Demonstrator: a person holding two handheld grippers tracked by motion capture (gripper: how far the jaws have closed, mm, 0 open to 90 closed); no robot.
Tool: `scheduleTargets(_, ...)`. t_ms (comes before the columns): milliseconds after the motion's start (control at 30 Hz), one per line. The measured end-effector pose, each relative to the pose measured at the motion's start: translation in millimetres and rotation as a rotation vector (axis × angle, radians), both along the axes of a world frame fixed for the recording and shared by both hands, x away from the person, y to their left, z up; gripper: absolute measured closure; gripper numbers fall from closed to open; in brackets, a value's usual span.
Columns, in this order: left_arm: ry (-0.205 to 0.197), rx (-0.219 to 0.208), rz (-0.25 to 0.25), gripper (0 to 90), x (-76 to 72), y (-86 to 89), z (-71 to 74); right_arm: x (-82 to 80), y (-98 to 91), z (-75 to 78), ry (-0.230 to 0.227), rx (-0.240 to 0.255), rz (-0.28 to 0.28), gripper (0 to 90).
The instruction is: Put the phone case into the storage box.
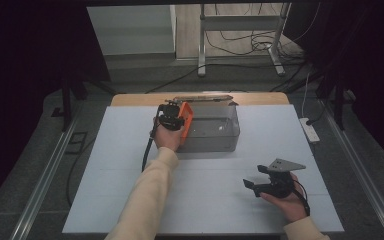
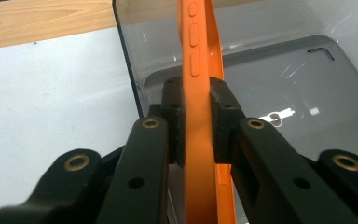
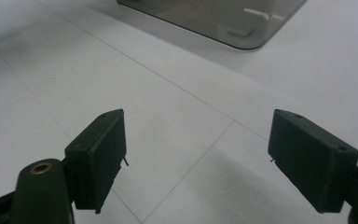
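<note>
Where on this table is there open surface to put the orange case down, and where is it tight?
The white table top lies bare left of the left gripper and along the near strip between the clear bin and the right gripper. The orange phone case is clamped at the bin's left wall, so that corner is crowded. The bin's floor looks free apart from reflections.

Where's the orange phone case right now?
The orange case is clamped in the left gripper, at the left end of the clear bin.
</note>
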State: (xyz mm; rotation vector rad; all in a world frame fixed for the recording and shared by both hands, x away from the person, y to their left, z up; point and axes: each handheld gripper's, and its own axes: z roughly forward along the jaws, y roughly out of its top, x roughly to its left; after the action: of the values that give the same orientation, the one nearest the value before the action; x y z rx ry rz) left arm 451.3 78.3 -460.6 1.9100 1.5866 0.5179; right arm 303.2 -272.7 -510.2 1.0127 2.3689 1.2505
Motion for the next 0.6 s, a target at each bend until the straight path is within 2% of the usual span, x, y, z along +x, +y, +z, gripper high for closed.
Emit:
scheduleTargets(400, 0.005, 0.023, 0.003, 79.4, 0.3, -2.2, -1.6, 0.0, -0.2, 0.0, -0.001, 0.003, 0.0, 19.5)
scheduleTargets(600, 0.004, 0.054, 0.005, 79.4, 0.0, -4.9, -2.7, -0.1, -0.1, 0.2, -0.002, 0.004, 0.001, 19.5)
